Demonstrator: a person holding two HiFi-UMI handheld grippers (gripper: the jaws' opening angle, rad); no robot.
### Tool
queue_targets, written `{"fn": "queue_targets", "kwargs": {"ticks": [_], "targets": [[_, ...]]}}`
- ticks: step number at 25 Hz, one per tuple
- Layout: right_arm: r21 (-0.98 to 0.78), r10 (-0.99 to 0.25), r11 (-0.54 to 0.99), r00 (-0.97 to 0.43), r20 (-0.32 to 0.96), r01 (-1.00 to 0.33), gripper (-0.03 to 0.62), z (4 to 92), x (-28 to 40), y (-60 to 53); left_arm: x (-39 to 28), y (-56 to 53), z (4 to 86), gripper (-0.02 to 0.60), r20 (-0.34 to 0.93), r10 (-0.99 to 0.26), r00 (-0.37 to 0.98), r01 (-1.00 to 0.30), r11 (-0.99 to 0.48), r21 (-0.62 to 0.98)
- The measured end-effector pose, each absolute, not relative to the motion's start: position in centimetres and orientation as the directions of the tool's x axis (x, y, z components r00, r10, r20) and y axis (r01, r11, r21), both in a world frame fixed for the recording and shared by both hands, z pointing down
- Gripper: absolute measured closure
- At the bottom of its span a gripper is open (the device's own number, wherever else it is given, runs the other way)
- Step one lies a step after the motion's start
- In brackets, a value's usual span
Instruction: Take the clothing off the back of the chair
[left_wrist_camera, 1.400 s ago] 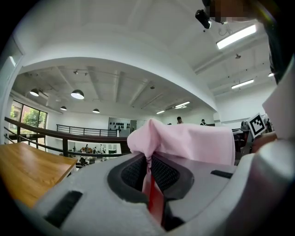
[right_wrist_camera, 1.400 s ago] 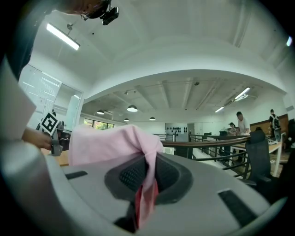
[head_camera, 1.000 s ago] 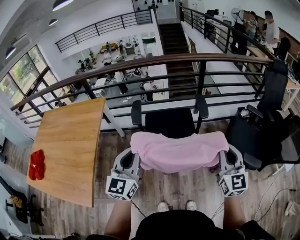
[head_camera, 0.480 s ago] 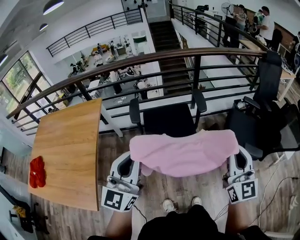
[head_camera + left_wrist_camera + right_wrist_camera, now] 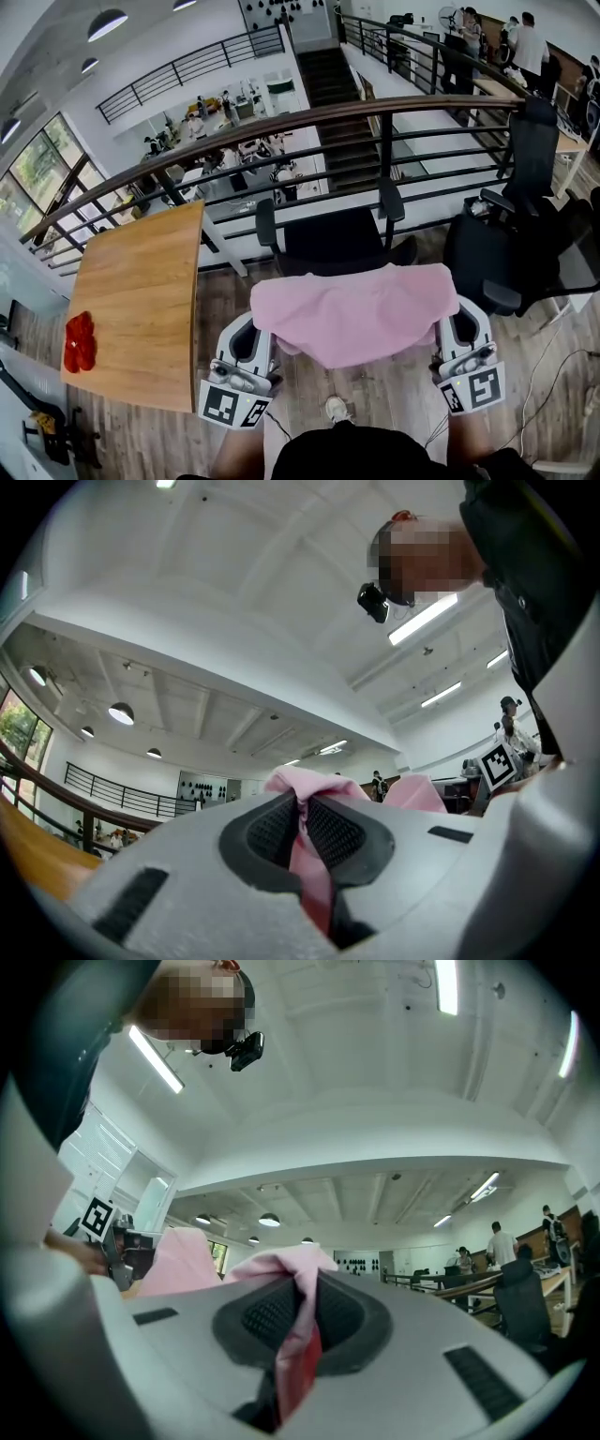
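Wooden table, railing, plank floor

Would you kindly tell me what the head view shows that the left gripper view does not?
Only the head view: the chair, the floor and the whole pink garment spread wide. Only the left gripper view: the left hand-held gripper shut on a fold, and the head camera. Both: the garment and the railing.

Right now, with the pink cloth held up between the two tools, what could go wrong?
The left tool and right tool each pinch only a thin fold of the pink cloth, so an edge might slip free. The cloth appears to hang close over the black chair, and its loose middle could snag on an armrest.
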State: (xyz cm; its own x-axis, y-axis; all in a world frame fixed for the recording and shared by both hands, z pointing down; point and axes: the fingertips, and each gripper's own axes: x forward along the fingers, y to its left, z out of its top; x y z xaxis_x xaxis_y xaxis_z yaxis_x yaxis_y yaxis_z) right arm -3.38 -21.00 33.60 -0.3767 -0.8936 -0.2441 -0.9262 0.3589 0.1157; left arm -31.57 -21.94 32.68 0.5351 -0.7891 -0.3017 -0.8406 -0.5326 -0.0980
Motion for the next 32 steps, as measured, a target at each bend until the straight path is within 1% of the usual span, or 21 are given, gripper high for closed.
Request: {"fn": "queue_targets", "kwargs": {"ticks": [7,14,19,22,29,32], "targets": [[0.153,-0.852,0.455,-0.478,-0.212,-0.878,0.56,34.0,-2.4,-16.8,-29.6,-17.2,33.8,0.554,-0.284,-0.825,0.488,-0.869,-0.489,-0.073],[0.13,-0.829,0.51,-0.526,-0.188,-0.85,0.56,36.6,-1.6,-13.3,-27.9,-13.7,37.1,0.554,-0.203,-0.849,0.488,-0.872,-0.484,-0.073],[0.106,-0.807,0.568,-0.578,-0.121,-0.816,0.56,39.8,-1.6,-11.0,-26.9,-10.8,39.5,0.554,-0.182,-0.861,0.475,-0.879,-0.474,-0.05],[0.1,-0.803,0.582,-0.59,-0.08,-0.807,0.56,41.4,-1.3,-9.5,-26.4,-9.1,41.1,0.554,-0.173,-0.865,0.471,-0.88,-0.473,-0.028],[0.092,-0.808,0.585,-0.589,-0.024,-0.806,0.56,44.3,-0.8,-7.6,-26.1,-7.0,45.0,0.552,-0.091,-0.885,0.457,-0.887,-0.46,0.019],[0.069,-0.807,0.588,-0.59,-0.009,-0.806,0.56,45.1,-0.6,-6.9,-25.8,-5.9,45.9,0.552,-0.064,-0.882,0.466,-0.884,-0.468,0.011]]}}
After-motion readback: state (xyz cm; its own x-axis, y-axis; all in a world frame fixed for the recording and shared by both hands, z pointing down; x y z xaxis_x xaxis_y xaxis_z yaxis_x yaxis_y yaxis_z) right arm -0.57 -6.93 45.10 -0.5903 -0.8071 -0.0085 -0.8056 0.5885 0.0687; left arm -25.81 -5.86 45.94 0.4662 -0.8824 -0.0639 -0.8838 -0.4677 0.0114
